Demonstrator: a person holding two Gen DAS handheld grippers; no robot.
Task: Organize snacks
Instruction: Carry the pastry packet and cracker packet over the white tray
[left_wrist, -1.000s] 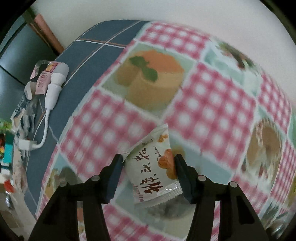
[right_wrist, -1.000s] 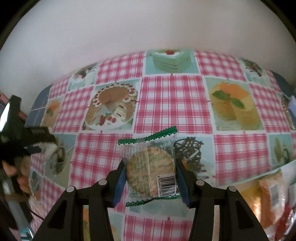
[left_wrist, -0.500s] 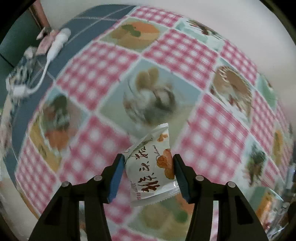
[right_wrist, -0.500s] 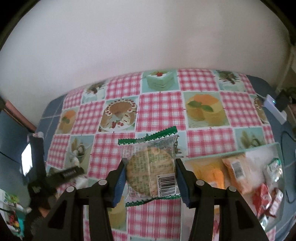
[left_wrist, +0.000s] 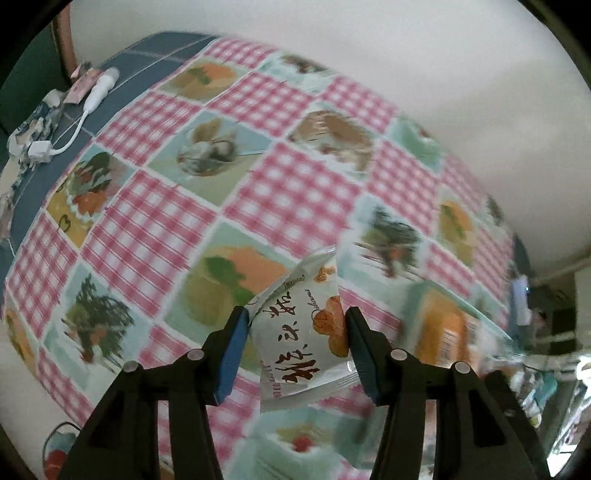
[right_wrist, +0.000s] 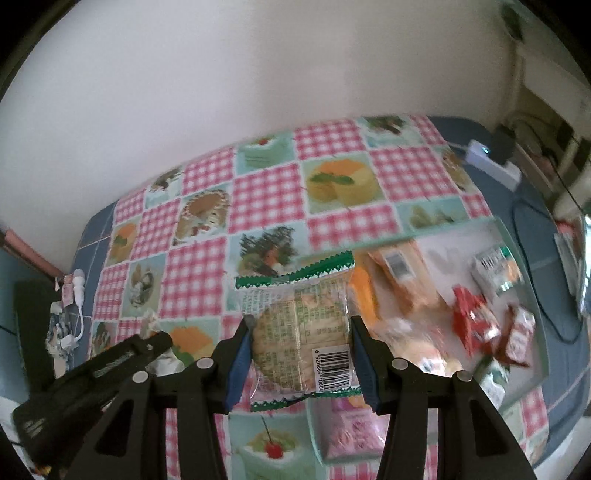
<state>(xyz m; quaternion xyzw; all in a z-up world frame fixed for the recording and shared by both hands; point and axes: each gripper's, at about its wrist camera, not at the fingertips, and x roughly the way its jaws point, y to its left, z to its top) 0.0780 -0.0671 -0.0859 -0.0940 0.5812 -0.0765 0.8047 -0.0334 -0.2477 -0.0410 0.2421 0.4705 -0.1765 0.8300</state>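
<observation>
My left gripper (left_wrist: 293, 343) is shut on a white snack packet (left_wrist: 303, 332) with black script and an orange picture, held above the chequered tablecloth (left_wrist: 295, 192). My right gripper (right_wrist: 301, 354) is shut on a clear, green-edged biscuit packet (right_wrist: 301, 332) with a barcode, held above the table beside a pale green tray (right_wrist: 532, 266). The tray holds orange packets (right_wrist: 402, 284), red sachets (right_wrist: 476, 325) and a green-white packet (right_wrist: 496, 269). The left gripper also shows in the right wrist view (right_wrist: 147, 347), low on the left. The tray is a blur at the right of the left wrist view (left_wrist: 461, 325).
A white cable and plug (left_wrist: 66, 122) with small wrappers lie on the blue table edge at far left. A white power adapter (right_wrist: 491, 162) and a black cord lie on the blue surface at right. A pink packet (right_wrist: 351, 432) lies below the tray. A white wall stands behind the table.
Both grippers have swung to the right with their packets still held. The tray has come nearer in the right wrist view and has entered the left wrist view at the right.
</observation>
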